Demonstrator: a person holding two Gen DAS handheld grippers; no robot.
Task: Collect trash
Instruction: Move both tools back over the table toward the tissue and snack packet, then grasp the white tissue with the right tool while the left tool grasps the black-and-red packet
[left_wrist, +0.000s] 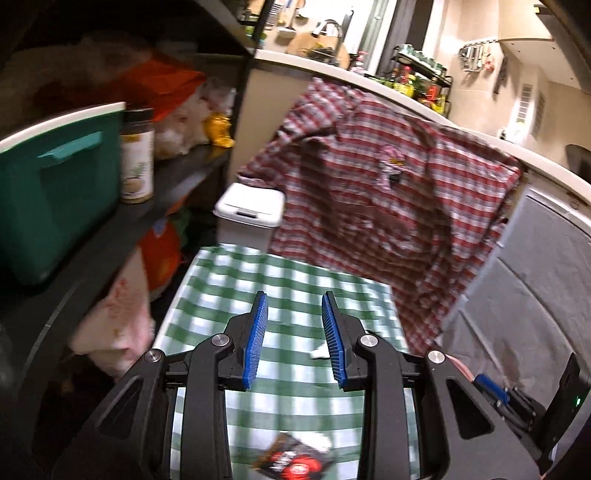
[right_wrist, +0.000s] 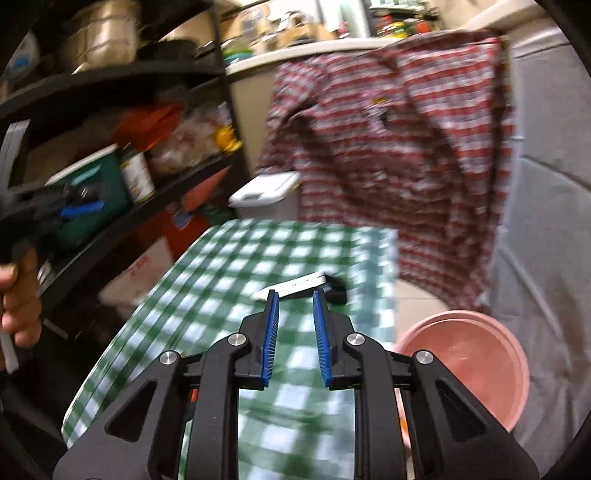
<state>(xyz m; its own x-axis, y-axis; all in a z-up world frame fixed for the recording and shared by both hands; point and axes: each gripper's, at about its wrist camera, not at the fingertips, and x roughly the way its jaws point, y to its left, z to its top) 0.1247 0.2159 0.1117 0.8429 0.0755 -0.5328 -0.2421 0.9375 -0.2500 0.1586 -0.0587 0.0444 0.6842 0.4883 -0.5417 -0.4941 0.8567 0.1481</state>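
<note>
A: Two grippers, both with jaws apart and empty, over the green-and-white checked tablecloth (left_wrist: 295, 273). Which first?

B: Left gripper (left_wrist: 295, 345): drop squarely onto the small white crumpled scrap (left_wrist: 320, 351) touching its right finger. Right gripper (right_wrist: 295, 338): the flat white-and-black packet (right_wrist: 306, 286) just ahead.

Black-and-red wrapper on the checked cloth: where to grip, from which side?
Take the black-and-red wrapper by its raised crinkled edge, coming from above with the left hand-held gripper, which is open and empty. It lies nearly flat on the checked cloth, so a side approach would likely slide it.
</note>
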